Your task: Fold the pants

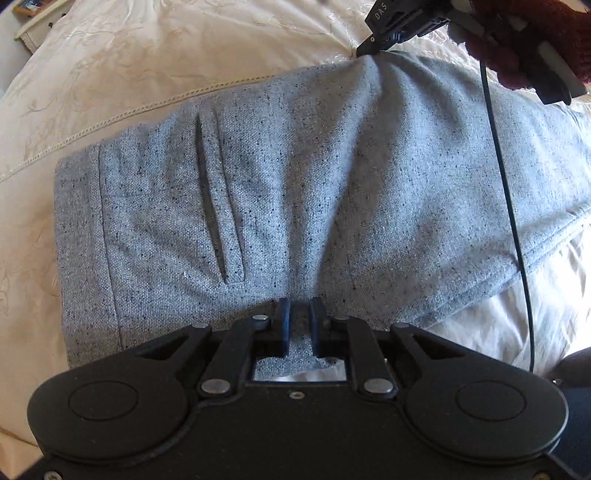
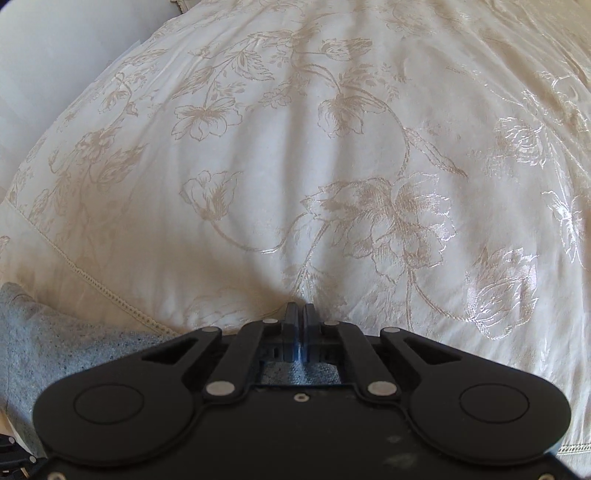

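Grey speckled pants [image 1: 295, 184] lie folded lengthwise across a cream bed cover, with the waistband [image 1: 77, 221] at the left and a pocket slit [image 1: 214, 203] showing. My left gripper [image 1: 299, 314] sits at the near edge, its jaws a little apart with a ridge of the pants fabric pinched between the pads. My right gripper [image 1: 365, 46] pinches the far edge, and creases run from it toward the left gripper. In the right wrist view its jaws [image 2: 299, 314] are nearly together, with grey fabric [image 2: 303, 369] bunched just behind them. More of the pants [image 2: 37, 332] shows at lower left.
The flowered cream bed cover [image 2: 295, 147] spreads beyond the far edge, with a stitched seam [image 1: 110, 118] left of the pants. A hand in a dark red glove [image 1: 517, 44] holds the right gripper. A black cable [image 1: 509, 184] hangs over the pants. Furniture [image 1: 33, 18] stands at the far left.
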`<action>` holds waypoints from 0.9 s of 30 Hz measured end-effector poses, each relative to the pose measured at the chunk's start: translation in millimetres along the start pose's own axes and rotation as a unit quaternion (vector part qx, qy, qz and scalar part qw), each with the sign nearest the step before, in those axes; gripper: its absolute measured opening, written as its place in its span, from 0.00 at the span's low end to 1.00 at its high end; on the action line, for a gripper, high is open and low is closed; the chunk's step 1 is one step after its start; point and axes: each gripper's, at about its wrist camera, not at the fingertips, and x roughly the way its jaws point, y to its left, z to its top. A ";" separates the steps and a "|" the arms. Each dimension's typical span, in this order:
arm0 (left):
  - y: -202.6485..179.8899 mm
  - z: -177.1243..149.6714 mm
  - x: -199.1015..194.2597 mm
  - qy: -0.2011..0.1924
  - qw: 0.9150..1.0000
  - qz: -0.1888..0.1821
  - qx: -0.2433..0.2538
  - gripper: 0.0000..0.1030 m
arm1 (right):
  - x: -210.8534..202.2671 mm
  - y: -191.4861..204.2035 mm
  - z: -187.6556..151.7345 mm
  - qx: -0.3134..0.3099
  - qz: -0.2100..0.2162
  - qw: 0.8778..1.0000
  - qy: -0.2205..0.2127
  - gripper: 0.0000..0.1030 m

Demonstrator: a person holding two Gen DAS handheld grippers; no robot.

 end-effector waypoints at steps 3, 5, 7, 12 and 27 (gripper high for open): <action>4.8 14.0 -20.0 -0.035 0.999 0.010 -0.019 0.20 | -39.2 0.7 -11.4 0.011 0.009 0.999 -0.048 0.13; 8.9 24.1 -31.0 -0.061 0.997 0.003 -0.038 0.20 | -67.6 1.4 -32.6 0.023 0.037 0.997 -0.067 0.15; 13.3 30.8 -30.2 -0.071 0.995 -0.015 -0.061 0.20 | -85.3 3.0 -62.3 0.035 0.063 0.995 -0.064 0.16; -3.3 29.4 -9.2 -0.040 0.998 -0.028 -0.045 0.20 | -89.2 17.0 -153.1 0.018 0.055 0.998 0.022 0.16; -14.6 88.6 -3.3 -0.014 0.997 -0.023 -0.077 0.20 | -102.8 -56.4 -104.7 0.085 0.050 0.994 -0.035 0.29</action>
